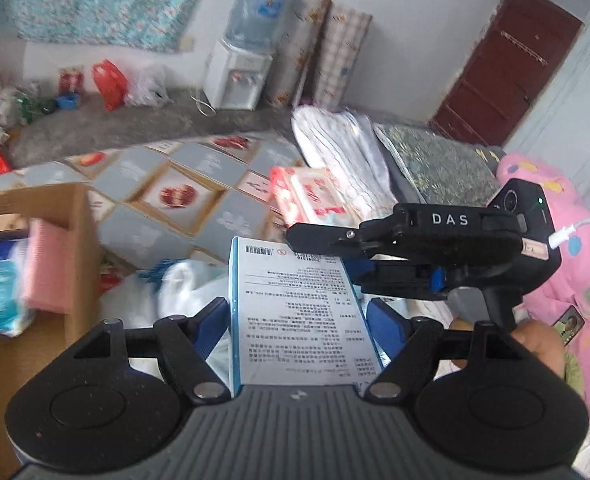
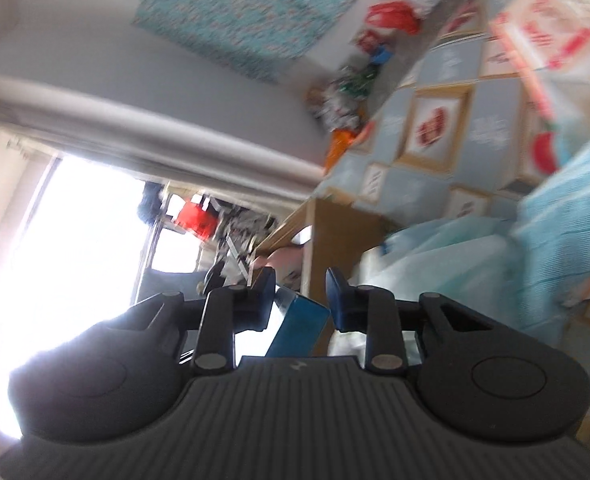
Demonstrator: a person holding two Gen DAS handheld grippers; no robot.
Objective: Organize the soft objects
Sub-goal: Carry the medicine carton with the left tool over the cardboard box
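Though smeared by motion at the edges, shows the hold well enough from the left wrist. Grips a printed carton [image 1: 295, 312] with the left gripper [image 1: 299, 320], blue pads [image 1: 213, 320] pressed to its two long sides, white face of small print turned up toward the lens. Keeps it lifted clear of the clutter, above a white plastic bag [image 1: 191, 284] and beside an open cardboard box [image 1: 75, 216] already holding a pink foam pack [image 1: 51, 264] and a blue-and-white packet [image 1: 3, 288].

Reaches in from the right with the right gripper [image 1: 319, 240], black fingers laid across the carton's far upper corner, a hand [image 1: 535, 344] wrapped round its grip.

Seen from the right wrist, catches the carton's blue edge [image 2: 301, 326] between the right gripper [image 2: 299, 284] fingers [image 2: 265, 280]; appears closed onto it, both pads against its faces, though too blurred to swear to.

Takes in, behind all this, a patchwork cloth [image 1: 199, 184], a water dispenser [image 1: 239, 76] by the wall and pink bedding [image 1: 555, 200] at the right.
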